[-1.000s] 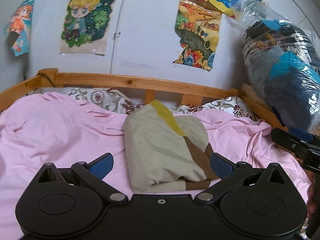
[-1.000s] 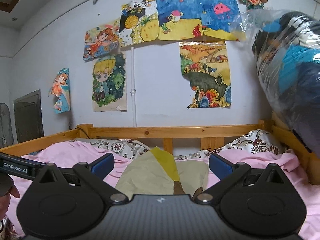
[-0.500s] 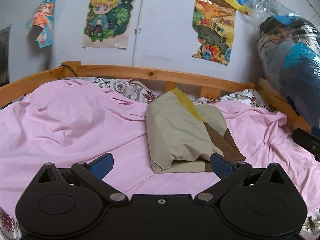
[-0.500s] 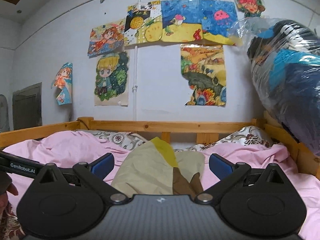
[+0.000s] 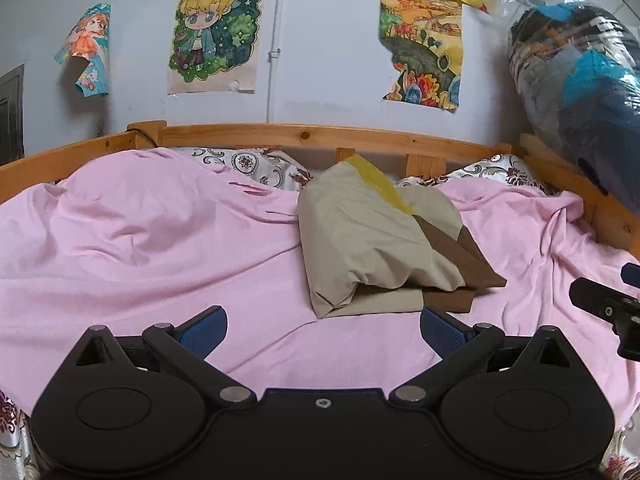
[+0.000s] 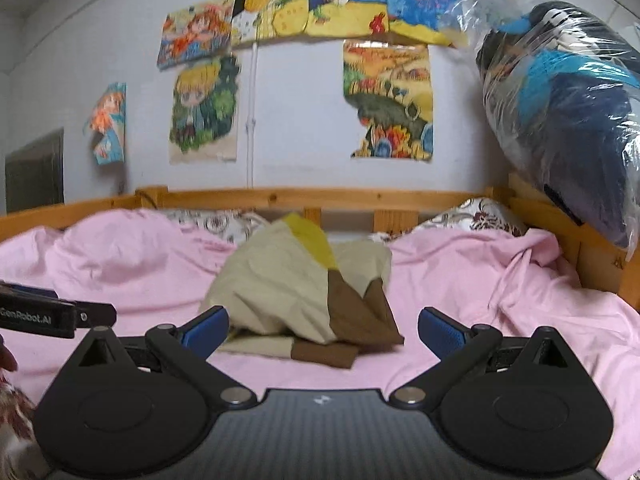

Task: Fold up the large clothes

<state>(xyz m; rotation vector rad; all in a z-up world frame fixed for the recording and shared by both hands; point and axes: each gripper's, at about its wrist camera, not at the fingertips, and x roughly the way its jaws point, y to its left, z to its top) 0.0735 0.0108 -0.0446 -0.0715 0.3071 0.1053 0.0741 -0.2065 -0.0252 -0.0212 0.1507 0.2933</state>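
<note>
A folded garment [image 5: 372, 240] in beige, brown and yellow lies on the pink sheet [image 5: 140, 248] near the middle of the bed. The same folded garment [image 6: 296, 284] sits on the pink sheet [image 6: 480, 288] in the right wrist view. My left gripper [image 5: 323, 326] is open and empty, drawn back just short of the bundle's near edge. My right gripper [image 6: 323, 328] is open too, nothing between its blue pads, its left pad close to the bundle's near corner. Each gripper shows at the edge of the other's view.
A wooden bed rail [image 5: 320, 136] runs along the far side and right. Patterned pillows [image 5: 248, 162] lie under the rail. A large plastic bag of clothes [image 5: 580, 92] hangs at the right. Posters cover the wall [image 6: 300, 128].
Both grippers have pulled back from the folded garment, so more pink sheet shows in front of it. The garment itself has stayed where it lay.
</note>
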